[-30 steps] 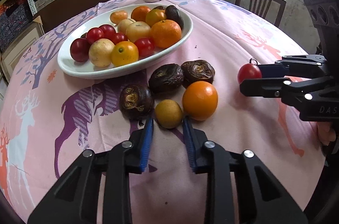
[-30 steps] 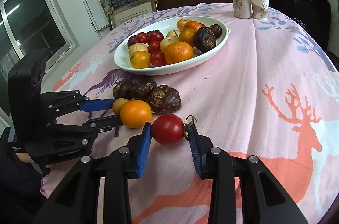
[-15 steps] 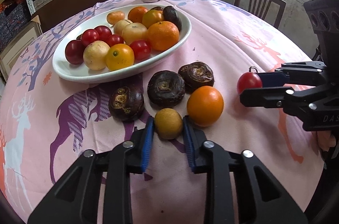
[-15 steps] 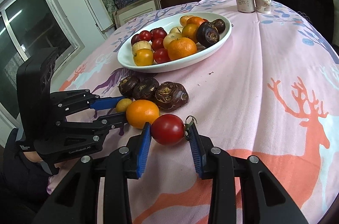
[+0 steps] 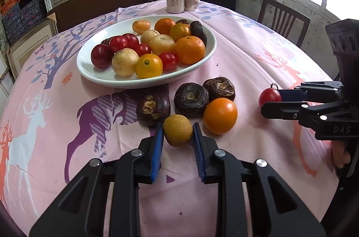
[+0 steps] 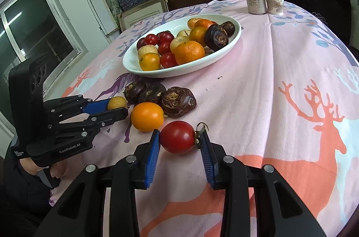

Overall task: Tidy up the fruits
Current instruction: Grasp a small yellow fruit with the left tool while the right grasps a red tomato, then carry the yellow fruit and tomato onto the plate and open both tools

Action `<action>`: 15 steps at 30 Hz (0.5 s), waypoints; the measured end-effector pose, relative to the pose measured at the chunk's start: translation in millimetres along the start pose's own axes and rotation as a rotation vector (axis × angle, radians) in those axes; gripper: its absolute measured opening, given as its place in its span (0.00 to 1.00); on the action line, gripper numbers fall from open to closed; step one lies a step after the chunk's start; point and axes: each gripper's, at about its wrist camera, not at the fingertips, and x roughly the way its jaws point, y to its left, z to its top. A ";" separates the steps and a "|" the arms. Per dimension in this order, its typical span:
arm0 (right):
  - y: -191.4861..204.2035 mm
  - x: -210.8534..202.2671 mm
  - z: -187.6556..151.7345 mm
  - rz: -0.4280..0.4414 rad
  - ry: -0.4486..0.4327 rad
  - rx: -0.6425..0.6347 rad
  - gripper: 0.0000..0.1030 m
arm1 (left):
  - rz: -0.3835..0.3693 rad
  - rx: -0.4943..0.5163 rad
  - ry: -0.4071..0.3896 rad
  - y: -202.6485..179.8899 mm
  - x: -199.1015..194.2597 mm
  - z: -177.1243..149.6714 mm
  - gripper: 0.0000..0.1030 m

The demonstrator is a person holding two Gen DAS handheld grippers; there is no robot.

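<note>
**Both fruits bracketed, neither lifted**

Now has the left gripper (image 5: pixel 177 125) pushed forward over the yellow fruit (image 5: pixel 177 133), which a second ago lay just ahead of the fingertips. Presses both blue pads (image 5: pixel 158 147) against its sides, fingers drawn in narrow, a shade closer than before. Keeps it down on the cloth (image 5: pixel 235 53), just beside the orange (image 5: pixel 220 115) and just in front of the three dark fruits (image 5: pixel 191 100). Reads as a grasp made but not yet raised.

With the right gripper (image 6: pixel 179 132), straddles the tomato (image 6: pixel 177 137) much as half a second ago: fingers moderately wide, left pad at the skin, right pad apart from the red body and meeting only the curled stem. Leaves the tomato on the cloth too, near the orange and well short of the plate (image 6: pixel 134 67). Probably needs a further squeeze here before any lift.

Means, for the task, two loose fruits about to go at once, most likely to the plate, already heaped with tomatoes, oranges and pale fruits. Leaves the orange and the dark three for later. Risks a roll from either round fruit if pinched off centre; risks a nudge to the dark fruit nearest the left fingertip on lifting.
</note>
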 end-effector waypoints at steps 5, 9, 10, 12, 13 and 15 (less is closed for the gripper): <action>1.2 -0.6 -1.5 -0.013 0.002 -0.003 0.35 | 0.001 -0.011 -0.009 2.0 -3.6 -1.5 0.24; 2.4 -1.1 -3.2 -0.025 0.004 -0.010 0.35 | -0.003 -0.017 -0.014 2.2 -6.6 -3.4 0.24; 2.7 -1.4 -3.8 -0.028 0.004 -0.011 0.35 | -0.005 -0.018 -0.015 2.4 -7.0 -3.6 0.24; 3.4 -1.9 -5.0 -0.033 0.005 -0.013 0.35 | -0.006 -0.024 -0.020 3.4 -8.9 -4.3 0.24; 3.2 -2.2 -5.3 -0.035 0.004 -0.013 0.35 | -0.007 -0.027 -0.021 3.9 -9.7 -4.7 0.24; 3.1 -2.8 -6.0 -0.039 0.005 -0.014 0.35 | -0.010 -0.034 -0.024 4.8 -11.9 -5.7 0.24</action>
